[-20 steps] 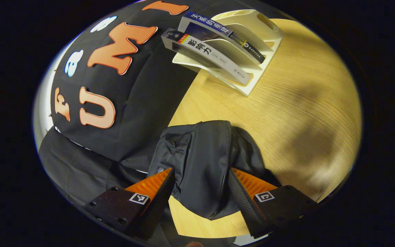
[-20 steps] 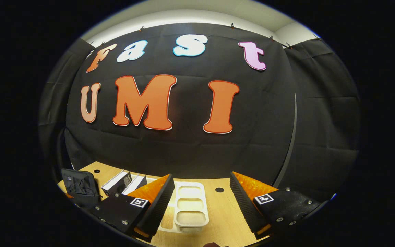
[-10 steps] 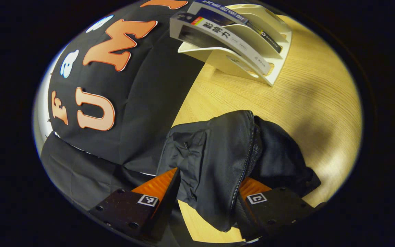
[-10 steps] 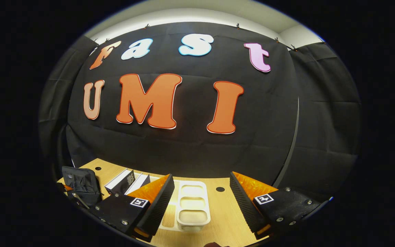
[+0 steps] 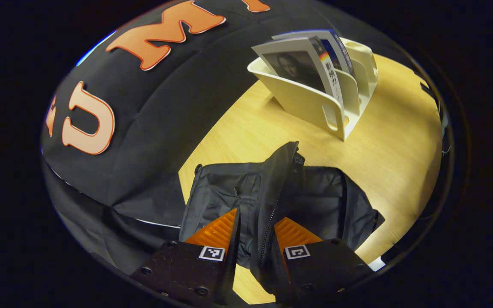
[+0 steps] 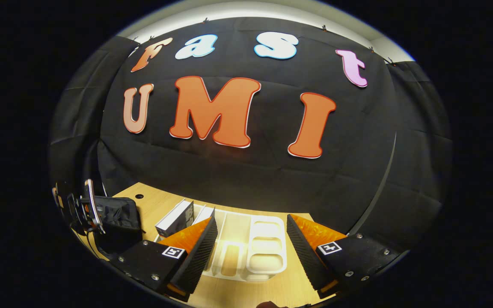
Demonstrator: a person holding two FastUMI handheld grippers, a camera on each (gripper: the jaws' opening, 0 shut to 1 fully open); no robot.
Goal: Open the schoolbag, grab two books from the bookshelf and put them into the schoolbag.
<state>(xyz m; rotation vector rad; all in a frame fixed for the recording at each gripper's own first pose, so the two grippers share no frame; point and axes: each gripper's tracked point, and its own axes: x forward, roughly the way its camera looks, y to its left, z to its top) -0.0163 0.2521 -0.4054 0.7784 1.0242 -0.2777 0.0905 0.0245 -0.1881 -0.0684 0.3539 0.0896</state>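
While the counter carried the black schoolbag, the left tongs were clamped on its zippered flap. Farther back the bookshelf held two books. The right tongs hung apart before that bookshelf.

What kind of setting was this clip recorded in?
Likely a staged recording booth, not a home: black cloth wall, a bare wooden table, and props on it, a white bookshelf and black schoolbag.

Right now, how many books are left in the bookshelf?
2: both stand in the bookshelf, the front book and the second book right behind it.
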